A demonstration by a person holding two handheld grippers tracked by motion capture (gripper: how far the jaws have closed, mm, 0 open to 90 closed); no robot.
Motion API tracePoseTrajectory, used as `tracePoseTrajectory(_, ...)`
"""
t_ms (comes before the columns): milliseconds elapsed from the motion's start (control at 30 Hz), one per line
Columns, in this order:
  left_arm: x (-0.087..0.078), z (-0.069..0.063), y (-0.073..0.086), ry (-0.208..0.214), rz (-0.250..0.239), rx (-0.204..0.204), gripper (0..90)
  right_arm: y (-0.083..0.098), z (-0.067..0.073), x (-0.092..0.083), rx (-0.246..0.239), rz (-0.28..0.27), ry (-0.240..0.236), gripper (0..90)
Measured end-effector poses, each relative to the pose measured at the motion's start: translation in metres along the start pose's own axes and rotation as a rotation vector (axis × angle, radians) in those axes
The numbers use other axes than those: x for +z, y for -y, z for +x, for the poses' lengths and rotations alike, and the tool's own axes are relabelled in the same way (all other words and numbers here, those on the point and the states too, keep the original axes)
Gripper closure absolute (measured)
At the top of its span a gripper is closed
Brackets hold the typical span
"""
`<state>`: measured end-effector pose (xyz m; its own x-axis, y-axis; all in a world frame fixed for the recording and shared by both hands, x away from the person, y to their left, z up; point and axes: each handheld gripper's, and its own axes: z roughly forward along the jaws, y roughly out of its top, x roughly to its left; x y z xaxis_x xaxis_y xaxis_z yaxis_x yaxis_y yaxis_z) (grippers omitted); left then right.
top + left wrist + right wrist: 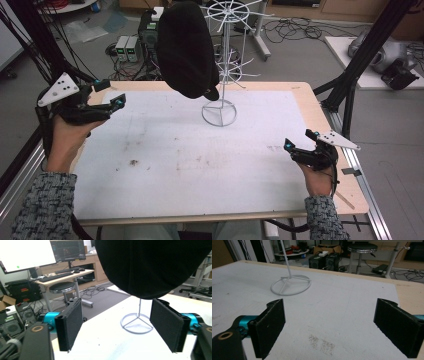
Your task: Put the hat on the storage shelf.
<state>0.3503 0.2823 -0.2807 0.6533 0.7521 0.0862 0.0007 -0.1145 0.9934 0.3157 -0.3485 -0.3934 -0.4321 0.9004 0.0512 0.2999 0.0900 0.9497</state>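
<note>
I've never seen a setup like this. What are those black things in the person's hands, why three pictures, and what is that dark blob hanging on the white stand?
No robot here: a person holds a hand-worked gripper in each hand. The high view looks down on the table from above the person; the left gripper is at its left, the right gripper at its right. The other two pictures come from small cameras riding on each gripper, looking out between its two black padded jaws.

On the white-covered table stands a white wire rack with a ring foot and thin arms. The dark blob is a black cap hanging on that rack.

Nothing is held. Both grippers stand open with only air between the jaws. The left one sits close to the cap, which looms just beyond its jaws.
</note>
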Motion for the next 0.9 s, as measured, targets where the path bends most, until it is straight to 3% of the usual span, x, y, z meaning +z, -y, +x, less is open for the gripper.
tracePoseTrajectory(200,-0.012,-0.011,0.013,-0.029,-0.010,0.014,23.3,0.000,0.000,0.000,-0.001,-0.004,0.002,9.4)
tracePoseTrajectory(533,-0.030,-0.014,0.043,-0.084,-0.007,-0.020,22.9,0.000,0.000,0.002,-0.003,-0.001,0.004,9.4)
tracePoseTrajectory(900,-0.036,-0.017,0.074,-0.104,0.028,-0.039,22.4,0.001,0.000,0.004,-0.011,0.007,0.001,9.4)
